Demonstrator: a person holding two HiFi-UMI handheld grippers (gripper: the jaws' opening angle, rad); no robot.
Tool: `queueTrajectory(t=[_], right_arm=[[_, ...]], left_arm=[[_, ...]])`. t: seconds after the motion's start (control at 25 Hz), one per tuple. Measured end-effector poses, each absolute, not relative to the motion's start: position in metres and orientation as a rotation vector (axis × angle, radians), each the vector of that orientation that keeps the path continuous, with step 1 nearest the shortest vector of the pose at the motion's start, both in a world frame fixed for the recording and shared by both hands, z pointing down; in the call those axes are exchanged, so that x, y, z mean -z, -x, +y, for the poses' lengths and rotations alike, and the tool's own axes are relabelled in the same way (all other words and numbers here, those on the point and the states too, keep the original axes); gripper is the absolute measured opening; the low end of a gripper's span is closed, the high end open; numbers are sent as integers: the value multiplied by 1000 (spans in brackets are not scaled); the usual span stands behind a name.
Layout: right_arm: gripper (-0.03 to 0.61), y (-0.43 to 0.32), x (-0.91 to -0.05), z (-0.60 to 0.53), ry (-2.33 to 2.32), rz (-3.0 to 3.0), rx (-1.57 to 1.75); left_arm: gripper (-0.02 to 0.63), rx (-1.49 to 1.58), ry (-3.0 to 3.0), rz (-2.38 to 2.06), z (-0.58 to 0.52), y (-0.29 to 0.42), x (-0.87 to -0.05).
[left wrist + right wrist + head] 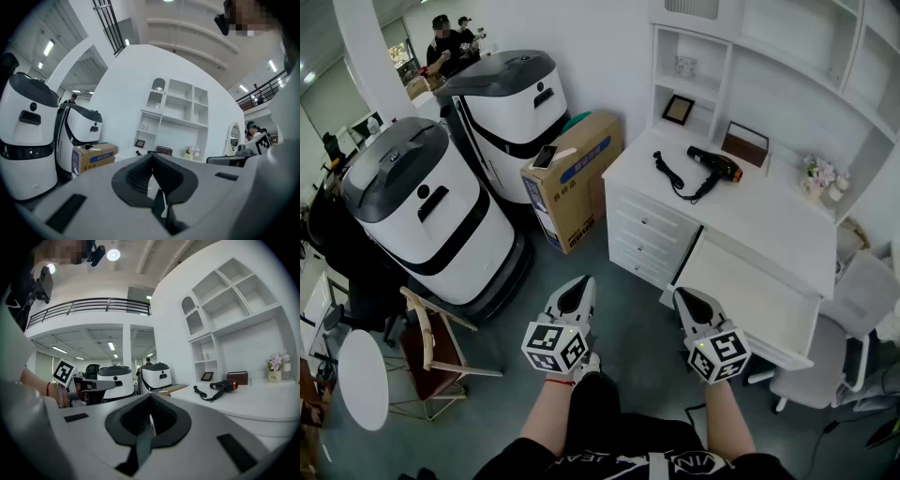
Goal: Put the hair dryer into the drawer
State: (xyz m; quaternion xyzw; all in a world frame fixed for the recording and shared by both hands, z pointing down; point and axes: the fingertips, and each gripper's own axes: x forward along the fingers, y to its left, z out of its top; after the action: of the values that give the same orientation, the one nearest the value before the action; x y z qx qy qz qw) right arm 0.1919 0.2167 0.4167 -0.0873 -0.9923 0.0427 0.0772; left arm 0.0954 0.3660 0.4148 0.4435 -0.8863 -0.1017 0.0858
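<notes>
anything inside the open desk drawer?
The drawer shows only a bare white bottom in the head view. Its rear part is covered by the desktop, so that stretch cannot be checked.

Seen from above, a desk fills the view from 1 to 3 o'clock. The hair dryer lies on it, its cord trailing toward 9 o'clock. The open drawer juts from under the desktop toward 6 o'clock. A cardboard box stands left of the desk, with what may be a phone on top. One machine sits at 9 o'clock and another at 11.
</notes>
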Motion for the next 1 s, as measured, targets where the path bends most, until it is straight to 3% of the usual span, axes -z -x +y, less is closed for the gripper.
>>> queueTrajectory(t=[0.6, 1.0], right_arm=[[3, -6, -424, 225, 80, -2952, -169], [3, 57, -432, 220, -46, -2964, -249]], left_arm=[[6, 274, -1453, -2524, 367, 99, -423], [6, 274, -1518, -2465, 372, 163, -436]])
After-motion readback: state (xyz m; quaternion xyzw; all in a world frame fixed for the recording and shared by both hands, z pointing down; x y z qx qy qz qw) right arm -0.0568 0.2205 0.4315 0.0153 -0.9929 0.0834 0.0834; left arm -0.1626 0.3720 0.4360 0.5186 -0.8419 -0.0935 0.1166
